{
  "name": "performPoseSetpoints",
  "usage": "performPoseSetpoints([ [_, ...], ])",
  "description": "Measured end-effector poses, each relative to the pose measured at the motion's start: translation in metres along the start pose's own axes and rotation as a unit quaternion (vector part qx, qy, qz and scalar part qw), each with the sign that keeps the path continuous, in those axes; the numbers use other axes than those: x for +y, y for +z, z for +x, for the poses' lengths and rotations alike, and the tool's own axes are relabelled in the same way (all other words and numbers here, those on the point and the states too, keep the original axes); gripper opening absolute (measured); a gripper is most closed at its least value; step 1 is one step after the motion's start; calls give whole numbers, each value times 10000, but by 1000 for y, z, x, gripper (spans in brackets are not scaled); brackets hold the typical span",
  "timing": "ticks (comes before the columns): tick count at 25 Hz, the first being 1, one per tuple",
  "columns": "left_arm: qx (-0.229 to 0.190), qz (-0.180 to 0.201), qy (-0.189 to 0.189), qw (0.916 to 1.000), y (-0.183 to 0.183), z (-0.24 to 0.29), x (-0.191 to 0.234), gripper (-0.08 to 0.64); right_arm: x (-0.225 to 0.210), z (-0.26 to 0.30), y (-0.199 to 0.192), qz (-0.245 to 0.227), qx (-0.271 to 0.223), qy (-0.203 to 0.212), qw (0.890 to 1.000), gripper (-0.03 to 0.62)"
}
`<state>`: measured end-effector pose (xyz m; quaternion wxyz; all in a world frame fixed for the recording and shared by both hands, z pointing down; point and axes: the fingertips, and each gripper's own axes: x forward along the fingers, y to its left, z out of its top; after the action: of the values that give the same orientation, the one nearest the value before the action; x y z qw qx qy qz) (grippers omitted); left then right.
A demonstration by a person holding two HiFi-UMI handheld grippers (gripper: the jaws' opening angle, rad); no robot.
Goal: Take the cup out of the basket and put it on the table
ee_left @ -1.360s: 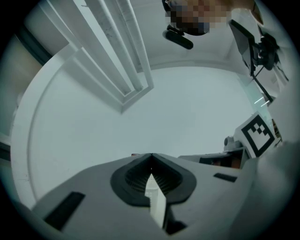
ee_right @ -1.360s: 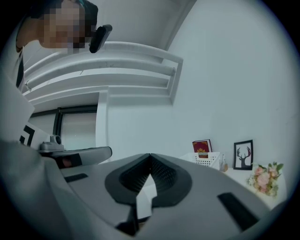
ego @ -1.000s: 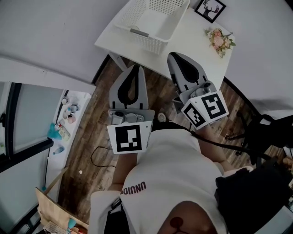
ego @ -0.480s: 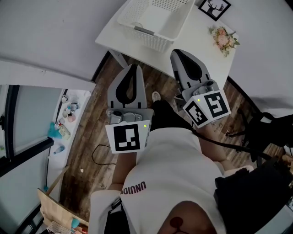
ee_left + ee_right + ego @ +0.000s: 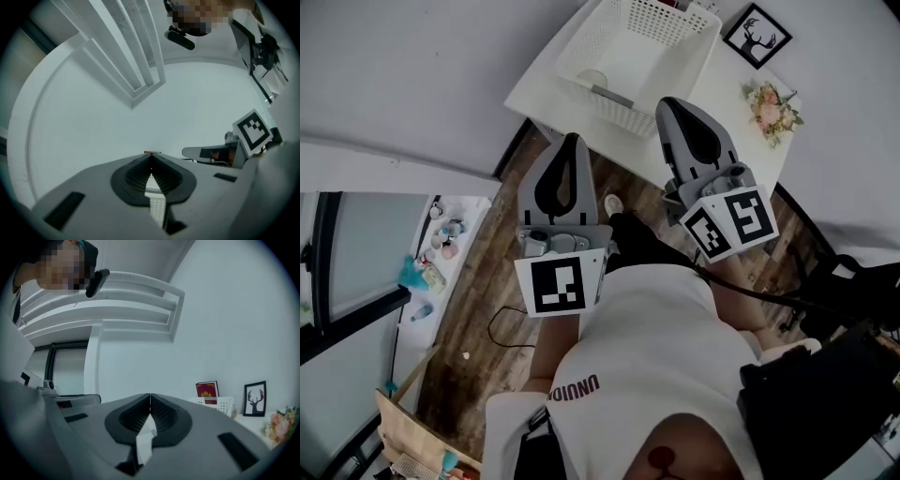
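A white lattice basket (image 5: 649,45) stands on the white table (image 5: 727,108) at the top of the head view. A pale round shape (image 5: 592,78) lies in its near left corner, probably the cup. My left gripper (image 5: 571,141) is shut and empty, held over the wooden floor just short of the table's edge. My right gripper (image 5: 672,103) is shut too, its tip over the table's front edge beside the basket's near right corner. In the right gripper view (image 5: 150,395) the basket's rim (image 5: 219,403) shows beyond the closed jaws. The left gripper view (image 5: 151,153) faces a bare wall.
A framed deer picture (image 5: 757,36) and a small bunch of flowers (image 5: 769,105) stand at the table's right end. A red book (image 5: 207,390) leans behind the basket. A shelf of small bottles (image 5: 441,246) is at the left, a cable (image 5: 502,323) lies on the floor.
Both grippers have edged forward toward the table, still shut. The head view has tilted, so the basket and table sit lower and further right in it.
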<state>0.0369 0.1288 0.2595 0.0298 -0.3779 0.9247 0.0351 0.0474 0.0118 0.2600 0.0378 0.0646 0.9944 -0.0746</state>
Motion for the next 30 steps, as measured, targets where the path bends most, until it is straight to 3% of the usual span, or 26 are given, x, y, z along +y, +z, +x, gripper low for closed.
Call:
performPoseSetpoints([
  [6,0,23,230,9997,2,38,23,12,-13,45,11,171,-177,368,9990,20],
  [8,-36,191,242,9995,4,50,29,12,-21,57,13,204,-186,410,9988,20],
  [10,-82,437,234,9987,5,61,33,12,-31,68,15,235,-189,412,9987,20],
  [24,94,342,365,9987,0,123,34,12,-91,104,18,549,-134,335,9978,20],
  [30,69,624,207,9978,1,141,38,12,-102,105,16,622,-110,266,9976,20],
])
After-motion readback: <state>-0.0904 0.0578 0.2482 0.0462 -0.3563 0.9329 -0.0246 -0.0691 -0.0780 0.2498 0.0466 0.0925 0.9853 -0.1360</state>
